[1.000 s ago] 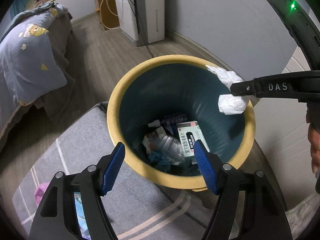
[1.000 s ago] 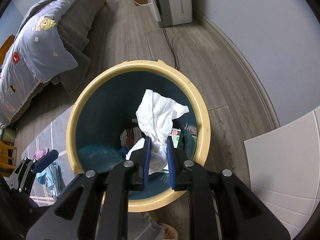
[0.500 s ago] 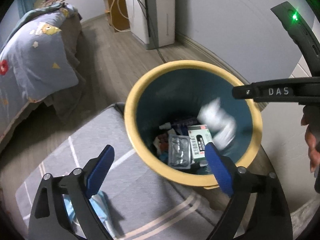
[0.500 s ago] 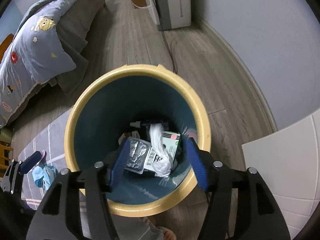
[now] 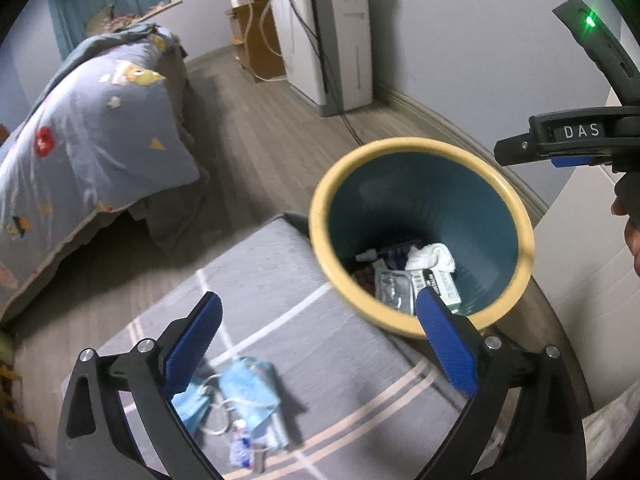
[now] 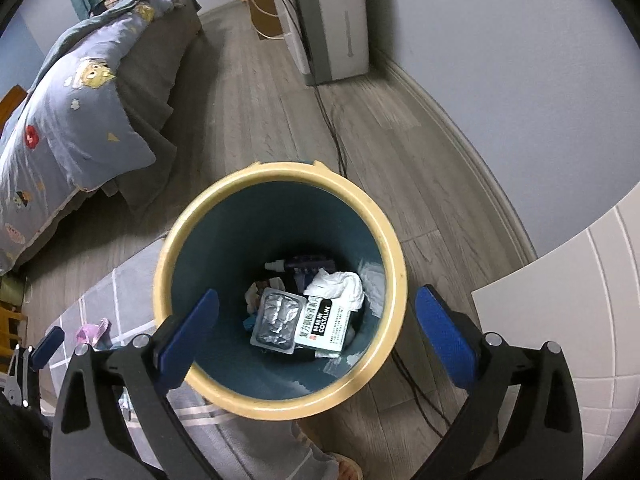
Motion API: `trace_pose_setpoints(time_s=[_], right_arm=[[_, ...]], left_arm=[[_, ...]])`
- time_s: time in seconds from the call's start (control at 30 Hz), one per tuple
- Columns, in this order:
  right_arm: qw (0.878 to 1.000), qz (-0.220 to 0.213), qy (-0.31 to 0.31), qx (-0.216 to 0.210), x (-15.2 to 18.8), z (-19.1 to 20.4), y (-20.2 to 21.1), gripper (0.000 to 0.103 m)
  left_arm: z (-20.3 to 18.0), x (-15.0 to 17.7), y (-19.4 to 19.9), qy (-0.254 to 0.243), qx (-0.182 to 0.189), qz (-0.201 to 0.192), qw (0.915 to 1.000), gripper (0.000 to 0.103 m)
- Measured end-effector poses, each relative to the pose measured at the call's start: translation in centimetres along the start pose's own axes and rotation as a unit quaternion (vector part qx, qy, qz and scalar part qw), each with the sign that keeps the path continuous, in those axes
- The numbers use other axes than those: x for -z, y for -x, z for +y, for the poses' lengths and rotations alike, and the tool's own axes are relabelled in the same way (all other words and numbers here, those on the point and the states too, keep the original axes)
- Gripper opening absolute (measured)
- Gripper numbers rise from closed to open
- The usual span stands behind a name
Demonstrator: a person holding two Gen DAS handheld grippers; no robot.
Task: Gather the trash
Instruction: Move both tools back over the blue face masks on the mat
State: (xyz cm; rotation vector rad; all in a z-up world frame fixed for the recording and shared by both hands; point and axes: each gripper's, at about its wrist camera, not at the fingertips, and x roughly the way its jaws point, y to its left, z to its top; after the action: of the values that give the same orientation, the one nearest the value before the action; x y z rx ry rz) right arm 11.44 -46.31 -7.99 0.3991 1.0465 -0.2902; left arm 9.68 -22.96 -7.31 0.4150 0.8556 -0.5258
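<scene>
A teal bin with a yellow rim stands on the floor by the rug. A crumpled white tissue lies inside it on a medicine box, a blister pack and a small dropper bottle. My right gripper is open and empty above the bin. My left gripper is open and empty over the rug left of the bin. Blue face masks and a small wrapper lie on the rug under it.
A grey rug lies beside a bed with a blue quilt. A white appliance with cables stands against the wall. A white cabinet is to the right of the bin. A pink scrap lies on the rug.
My right gripper opened and let go of the white tissue, which fell into the bin. My left gripper opened wider and swung left, away from the bin, toward the masks on the rug.
</scene>
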Motion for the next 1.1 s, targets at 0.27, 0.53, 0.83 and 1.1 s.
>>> trace_pose_setpoints(time_s=[0.27,0.53,0.83,1.1], right_arm=[[0.999,-0.017,0.042,-0.004,0.9,4.5,2.3,0.097],[0.996,-0.025,0.084,-0.014,2.1,9.4,3.0,0.097],[0.991,-0.013,0.132,-0.027,4.0,15.4,1.7,0.097],[0.985,0.009,0.171,-0.039,5.9,20.3,0.0,0.097]], left_arm=[[3.9,1.6,3.4,0.04,-0.014,-0.011,0.999,0.097],[8.0,3.4,6.3,0.08,-0.029,-0.022,0.9961,0.097],[13.8,6.2,7.7,0.127,-0.069,-0.01,0.9895,0.098],[18.3,9.5,9.0,0.161,-0.095,0.003,0.9823,0.098]])
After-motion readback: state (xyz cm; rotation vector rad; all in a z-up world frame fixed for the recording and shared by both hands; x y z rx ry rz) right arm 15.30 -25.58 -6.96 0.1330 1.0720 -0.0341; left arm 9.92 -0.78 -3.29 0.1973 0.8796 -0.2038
